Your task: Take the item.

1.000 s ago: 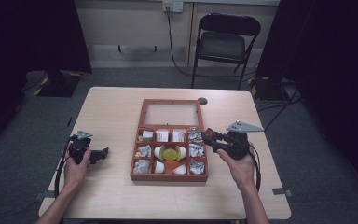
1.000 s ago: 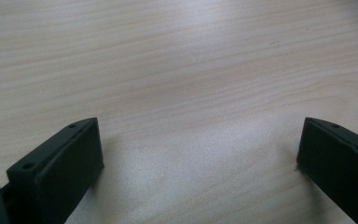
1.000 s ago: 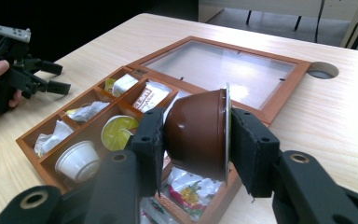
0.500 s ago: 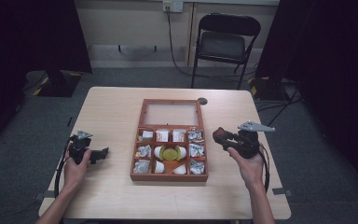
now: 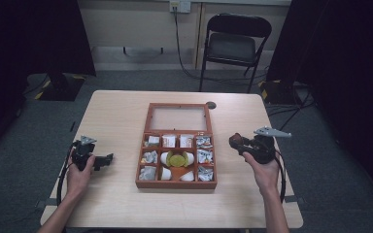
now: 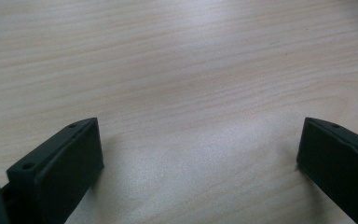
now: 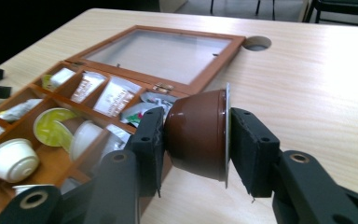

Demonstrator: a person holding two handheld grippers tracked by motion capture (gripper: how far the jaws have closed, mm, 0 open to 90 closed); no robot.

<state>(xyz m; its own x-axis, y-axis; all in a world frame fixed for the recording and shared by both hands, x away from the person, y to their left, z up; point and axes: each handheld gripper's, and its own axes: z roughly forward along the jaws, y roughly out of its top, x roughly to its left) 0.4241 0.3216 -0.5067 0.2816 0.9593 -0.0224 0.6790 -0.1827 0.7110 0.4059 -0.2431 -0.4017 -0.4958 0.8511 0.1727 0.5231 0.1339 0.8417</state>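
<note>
Right gripper view: brown capsule (image 7: 200, 135) is clamped in right tool (image 7: 193, 140), right of box (image 5: 145, 145); placement judged pending; left tool (image 6: 196, 154) held wide, empty.

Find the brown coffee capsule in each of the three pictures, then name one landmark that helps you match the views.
High view: the brown capsule sits right of the wooden box, held in the right gripper.
Left gripper view: bare tabletop between open jaws; this picture has no capsule.
Right gripper view: centre, the capsule is clamped between the jaws.
Shared landmark: the box's glass lid, in the high and right gripper views.
</note>
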